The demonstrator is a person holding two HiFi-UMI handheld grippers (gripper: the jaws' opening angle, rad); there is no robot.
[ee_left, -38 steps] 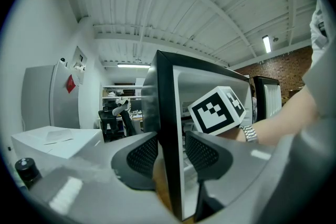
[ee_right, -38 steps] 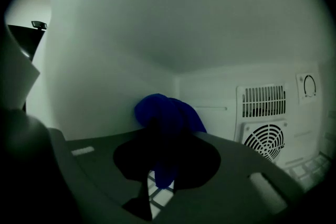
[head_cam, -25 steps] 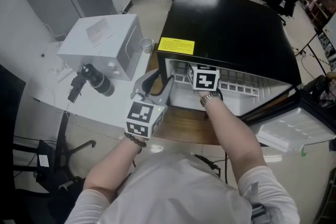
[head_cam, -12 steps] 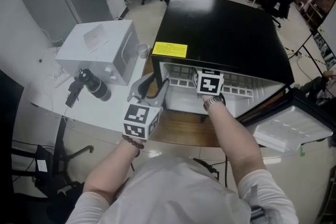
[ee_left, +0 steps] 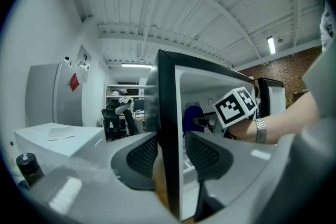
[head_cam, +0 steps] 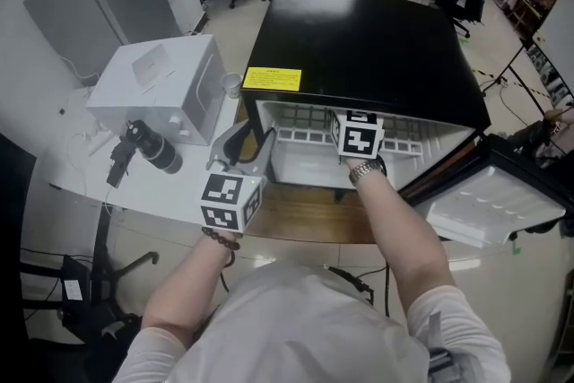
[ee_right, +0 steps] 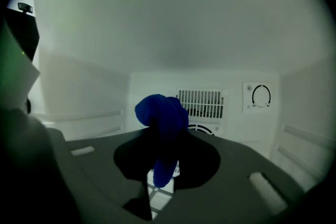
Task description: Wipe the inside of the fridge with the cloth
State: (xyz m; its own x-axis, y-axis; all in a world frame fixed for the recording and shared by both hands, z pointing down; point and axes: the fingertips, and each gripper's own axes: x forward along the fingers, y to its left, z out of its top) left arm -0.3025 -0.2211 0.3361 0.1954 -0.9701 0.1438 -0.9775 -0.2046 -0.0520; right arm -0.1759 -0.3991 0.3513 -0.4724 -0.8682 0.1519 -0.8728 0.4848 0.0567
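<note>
Reaching into the fridge (head_cam: 359, 40), the right tongs (ee_right: 165, 152) are clamped on the bunched blue cloth (ee_right: 161, 113). It pokes up and out past their tips so that, I'd guess, cloth rather than tongs meets the back wall (ee_right: 157, 89) ahead of them. Off to their left, the left tongs (ee_left: 170, 152) are closed across the front edge of the fridge's side wall (ee_left: 168, 92), probably to steady the cabinet for the wiping.

white box (head_cam: 157, 85), black camera (head_cam: 151, 148) just beside it, on white table (head_cam: 85, 179)
</note>
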